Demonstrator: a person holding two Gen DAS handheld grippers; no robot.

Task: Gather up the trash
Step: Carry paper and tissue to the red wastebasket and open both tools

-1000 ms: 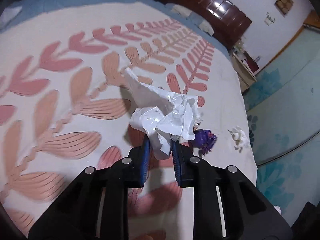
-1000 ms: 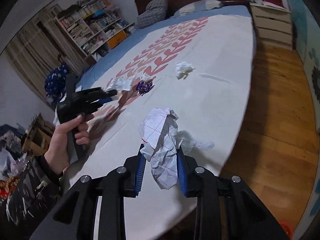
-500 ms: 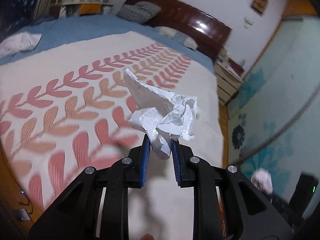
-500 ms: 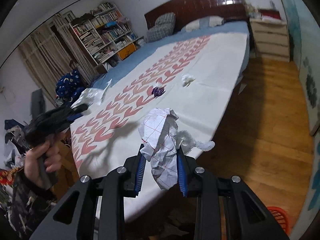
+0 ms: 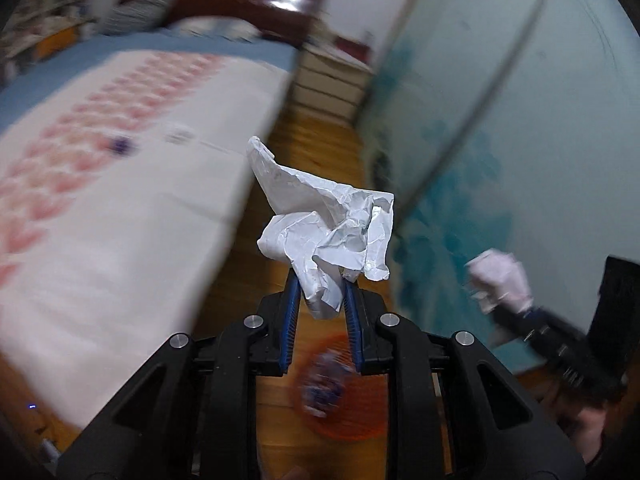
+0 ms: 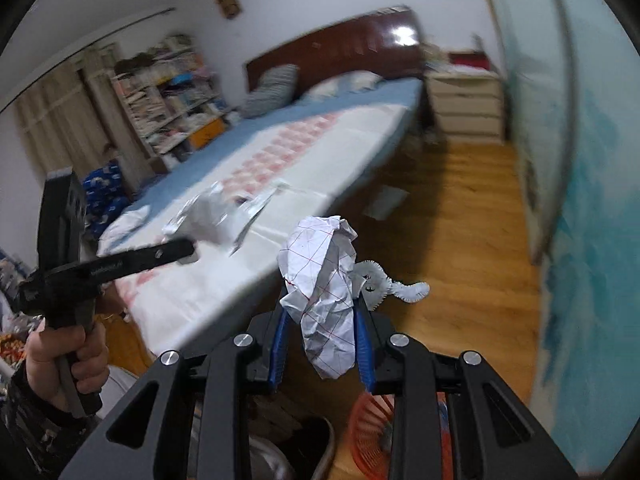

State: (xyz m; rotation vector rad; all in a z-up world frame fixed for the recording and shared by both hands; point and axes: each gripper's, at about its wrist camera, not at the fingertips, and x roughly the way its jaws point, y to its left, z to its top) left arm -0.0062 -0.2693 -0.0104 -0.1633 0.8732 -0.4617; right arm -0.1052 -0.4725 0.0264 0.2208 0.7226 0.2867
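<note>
Moved since a second ago: both grippers have swung off the bed and now hang over the wooden floor beside it, each still carrying its paper.
Left gripper: clamped on a crumpled white paper wad, blue pads squeezing the bottom of it, most of the wad sticking up past the fingertips.
Right gripper: clamped on a crumpled sheet with red grid lines; a frilly white scrap pokes out just beside it on the right side, can't tell if it's pinched too.
Orange basket: on the floor past the foot of the bed, right under the left gripper's fingers, some blurry trash already in it. In the right view its rim peeks out below that gripper.
Leftover trash: a purple bit and a white bit sit on the bed cover, near each other, pretty blurred.
Hand: gripping the left tool's handle, off the side of the bed.
Sharpness: background smeared in both views.
</note>
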